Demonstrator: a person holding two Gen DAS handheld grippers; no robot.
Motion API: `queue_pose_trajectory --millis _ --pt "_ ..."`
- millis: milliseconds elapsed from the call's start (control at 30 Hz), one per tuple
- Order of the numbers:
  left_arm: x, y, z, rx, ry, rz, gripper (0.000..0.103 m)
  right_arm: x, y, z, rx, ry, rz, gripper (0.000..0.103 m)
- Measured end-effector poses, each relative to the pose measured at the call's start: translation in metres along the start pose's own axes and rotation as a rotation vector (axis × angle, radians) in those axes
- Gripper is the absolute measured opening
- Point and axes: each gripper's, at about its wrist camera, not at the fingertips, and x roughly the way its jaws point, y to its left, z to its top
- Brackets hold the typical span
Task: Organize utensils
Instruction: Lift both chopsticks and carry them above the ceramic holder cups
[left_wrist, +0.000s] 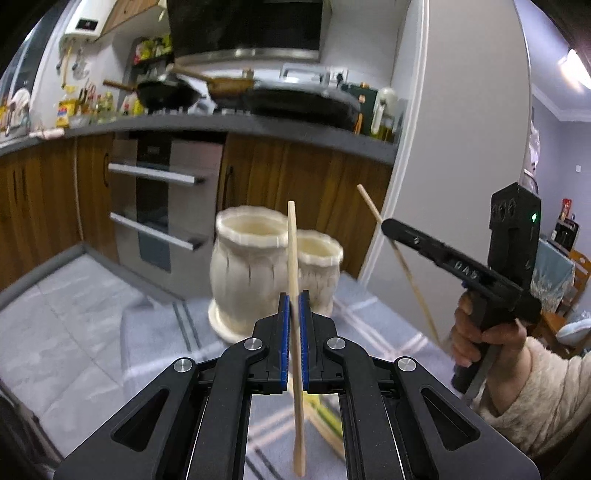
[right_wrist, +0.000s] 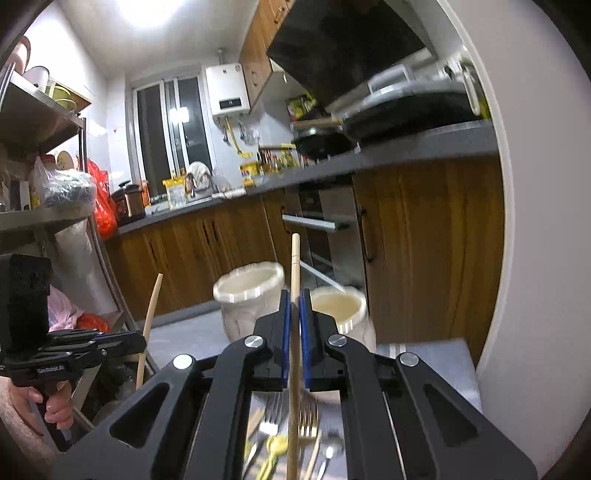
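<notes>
Left gripper (left_wrist: 294, 295): black linkage body with blue-padded fingers (left_wrist: 283, 321), clamped on a left chopstick (left_wrist: 293, 254). The stick stands nearly upright between the pads, its upper end rising above the fingers and its lower end hanging below the gripper body.

Right gripper (right_wrist: 294, 295): same build, blue-padded fingers closed on a right chopstick (right_wrist: 294, 266), also nearly upright, passing through the pads and down past the gripper body. From the left wrist view this gripper (left_wrist: 388, 224) appears to the right, held by a hand (left_wrist: 480, 332) in a cream fleece sleeve (left_wrist: 546, 391), with its stick slanting down and to the right.

Tall holder (left_wrist: 247, 273): cream ribbed jar with a flared rim, standing on the bench (left_wrist: 74, 325) ahead of both grippers. Interior looks empty as far as the blur allows.

Short holder (left_wrist: 321, 273): matching cream jar, lower, standing just beside the tall one on its right, apparently touching it.

Bench covering: pale grey cloth (left_wrist: 155, 332) with darker check stripes, under both jars.

Loose utensils (right_wrist: 288, 432): forks, a spoon-like piece, a yellow-green item and further chopsticks lying below the right gripper; blurred, exact count unclear.

Background: wooden kitchen cabinets (left_wrist: 44, 199), a built-in oven (left_wrist: 159, 206) with bar handles, a dark worktop carrying a wok (left_wrist: 170, 94) and pans, a range hood (left_wrist: 247, 26) above.
</notes>
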Motion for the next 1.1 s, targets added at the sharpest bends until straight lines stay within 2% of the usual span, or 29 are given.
queue_pose_trajectory --millis 167,333,500,633,800,1100 --pt "0.006 0.001 0.05 0.004 -0.095 0.008 0.005 0.024 -0.002 0.032 0.012 -0.083 -0.01 0.005" --pt "0.025 0.005 0.101 -0.015 -0.182 0.058 0.006 0.05 -0.011 0.06 0.066 -0.157 -0.031 0.005" --pt "0.052 0.012 0.132 -0.047 -0.247 0.135 0.006 0.071 -0.021 0.07 0.074 -0.236 -0.12 0.005" --pt "0.078 0.013 0.134 -0.027 -0.267 0.218 0.006 0.086 -0.029 0.064 0.074 -0.258 -0.181 0.005" --pt "0.098 0.007 0.122 0.042 -0.264 0.295 0.006 0.105 -0.041 0.056 0.12 -0.222 -0.176 0.005" --pt "0.102 0.011 0.099 0.054 -0.243 0.282 0.006 0.117 -0.045 0.042 0.125 -0.184 -0.196 0.005"
